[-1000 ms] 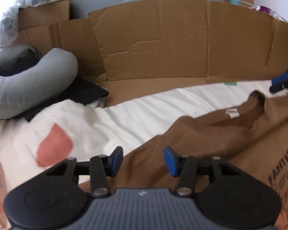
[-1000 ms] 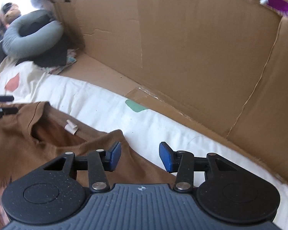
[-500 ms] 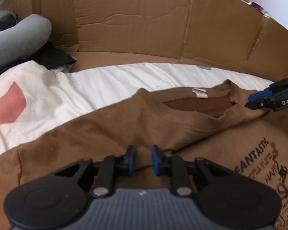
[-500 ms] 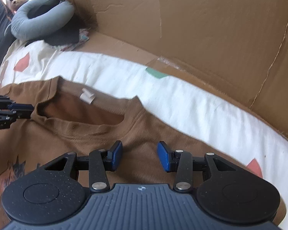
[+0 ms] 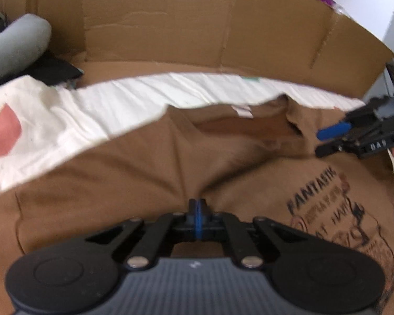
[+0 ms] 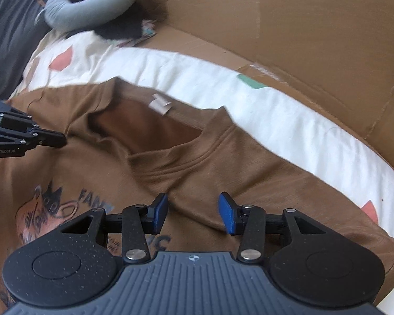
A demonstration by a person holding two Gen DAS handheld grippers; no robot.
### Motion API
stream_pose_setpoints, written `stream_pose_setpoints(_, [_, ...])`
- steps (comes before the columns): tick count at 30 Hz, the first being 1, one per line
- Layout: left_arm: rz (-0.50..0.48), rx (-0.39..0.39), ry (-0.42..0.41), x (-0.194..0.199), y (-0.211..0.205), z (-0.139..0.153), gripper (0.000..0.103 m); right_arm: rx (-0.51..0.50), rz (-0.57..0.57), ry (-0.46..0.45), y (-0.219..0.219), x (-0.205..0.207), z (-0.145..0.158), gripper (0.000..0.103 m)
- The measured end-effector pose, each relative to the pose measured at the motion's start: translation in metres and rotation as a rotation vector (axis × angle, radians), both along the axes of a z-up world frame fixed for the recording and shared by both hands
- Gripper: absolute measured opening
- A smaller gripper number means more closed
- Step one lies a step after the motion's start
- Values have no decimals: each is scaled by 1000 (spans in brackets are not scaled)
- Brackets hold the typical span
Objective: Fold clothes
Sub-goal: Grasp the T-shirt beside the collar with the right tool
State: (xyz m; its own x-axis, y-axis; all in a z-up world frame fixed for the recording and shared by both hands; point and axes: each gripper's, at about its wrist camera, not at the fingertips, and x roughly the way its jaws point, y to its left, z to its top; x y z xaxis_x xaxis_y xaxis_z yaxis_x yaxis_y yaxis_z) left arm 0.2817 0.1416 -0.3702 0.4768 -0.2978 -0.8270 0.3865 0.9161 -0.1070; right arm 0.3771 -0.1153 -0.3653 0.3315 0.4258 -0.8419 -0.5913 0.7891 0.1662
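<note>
My left gripper (image 5: 197,207) is pinched closed on a raised fold of the brown T-shirt (image 5: 134,173); creases in the fabric run outward from the blue pads. My right gripper (image 6: 193,211) is spread apart, with the shirt's shoulder fabric lying between and below the two blue pads (image 6: 227,215). Whether those pads touch the cloth cannot be determined.

The shirt lies front side up on a white sheet (image 6: 289,120). Ahead of my left fingers, the neck opening (image 5: 244,131) gapes, with a white label (image 5: 243,110) at its far edge. Ahead and to the left of my right fingers sits the same collar. The printed graphic (image 5: 338,210) lies to the right of my left fingers and to the left of my right fingers.

A cardboard wall (image 5: 197,26) stands beyond the sheet. A grey cushion (image 6: 86,8) rests far ahead to the left.
</note>
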Motion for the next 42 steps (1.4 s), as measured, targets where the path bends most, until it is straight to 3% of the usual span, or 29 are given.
stream_pose_setpoints(3, [-23,13,4,-7,-1,0,0,-11,38,7,3,-3,3,45])
stream_pose_setpoints(7, [-13,7,-29,-5,11,20,1,13,51,4,-3,3,17,47])
stream_pose_setpoints(16, [5,107,-104,39,45,54,8,-17,37,-97,-26,34,44,47])
stream_pose_setpoints(24, [6,181,-104,70,60,41,9,-90,8,-104,-41,64,25,40])
stream_pose_setpoints(42, [-114,205,-41,87,50,6,13,-152,152,-86,-4,75,-7,36])
